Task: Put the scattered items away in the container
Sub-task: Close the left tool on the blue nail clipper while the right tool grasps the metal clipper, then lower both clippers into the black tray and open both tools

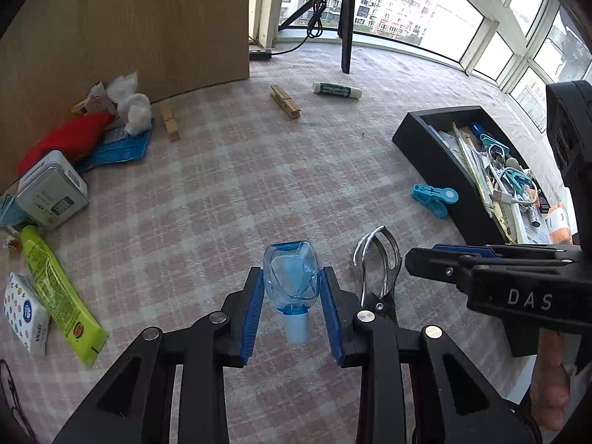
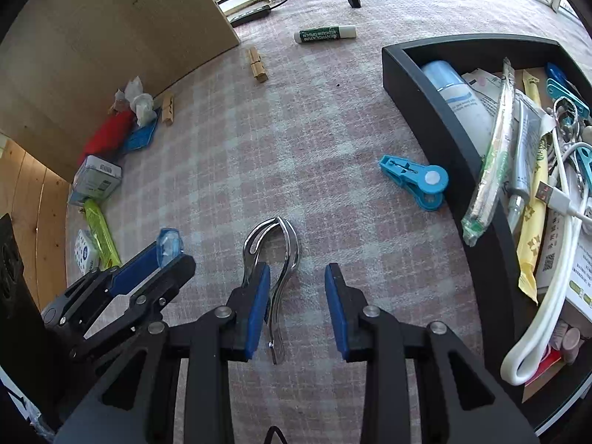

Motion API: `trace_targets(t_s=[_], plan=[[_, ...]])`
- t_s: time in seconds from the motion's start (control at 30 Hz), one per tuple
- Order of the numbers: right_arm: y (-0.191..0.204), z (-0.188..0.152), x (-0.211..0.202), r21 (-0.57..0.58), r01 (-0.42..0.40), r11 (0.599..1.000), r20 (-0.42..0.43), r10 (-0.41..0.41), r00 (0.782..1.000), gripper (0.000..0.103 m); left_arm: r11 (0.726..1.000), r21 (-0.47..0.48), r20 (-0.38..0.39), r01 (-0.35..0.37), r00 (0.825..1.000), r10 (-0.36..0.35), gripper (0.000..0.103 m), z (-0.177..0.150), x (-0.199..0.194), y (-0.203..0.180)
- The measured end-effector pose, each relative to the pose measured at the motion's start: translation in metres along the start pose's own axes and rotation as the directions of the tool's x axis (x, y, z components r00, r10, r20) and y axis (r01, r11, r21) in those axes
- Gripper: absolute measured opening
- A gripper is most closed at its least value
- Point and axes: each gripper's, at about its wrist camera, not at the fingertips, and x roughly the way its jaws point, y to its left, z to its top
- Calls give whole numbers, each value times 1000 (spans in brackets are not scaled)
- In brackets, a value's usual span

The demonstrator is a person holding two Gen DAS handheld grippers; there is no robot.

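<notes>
A small clear blue bottle (image 1: 292, 281) with a pale cap sits between the blue pads of my left gripper (image 1: 291, 272), which is shut on it just above the checked cloth. The same bottle (image 2: 169, 242) shows at the left of the right wrist view. My right gripper (image 2: 298, 270) points down over a shiny metal clip (image 2: 285, 244). It stands open, its left finger over the clip's handle. The black container (image 2: 407, 81), crowded with tubes, cables and packets, stands to the right. A blue clothespin (image 2: 412, 181) lies beside its wall.
On the cloth lie a green-and-white balm stick (image 1: 336, 89), two wooden clothespins (image 1: 285, 101), a green tube (image 1: 59, 288), a tissue pack (image 1: 26, 314), a tin (image 1: 51, 188) and a red pouch (image 1: 66, 138). A wooden panel and a tripod leg (image 1: 347, 29) stand behind.
</notes>
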Motion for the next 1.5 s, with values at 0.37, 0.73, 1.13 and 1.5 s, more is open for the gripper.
trace_targets(t_s=[0.37,0.73,1.13,1.5], plan=[[-1,8,12,-2,3,1000,-43,-3,999,30,998,-57,20,-27,999,28,29,-5,-12,31],[12,7,35,-23,22,1000,-83,-24,996,27,997,-73,12,-18,1000,19,29,-12,-8,30],[12,-1,17,-42,-4,999,-14,3,1000,5,997,-70,26,-15,1000,17,29,-14,-16,22],[-4,-4,-48,-40,-49,998,115,53,992,4,999,-33,82,-1,997,4,29,-3,-45,-20]])
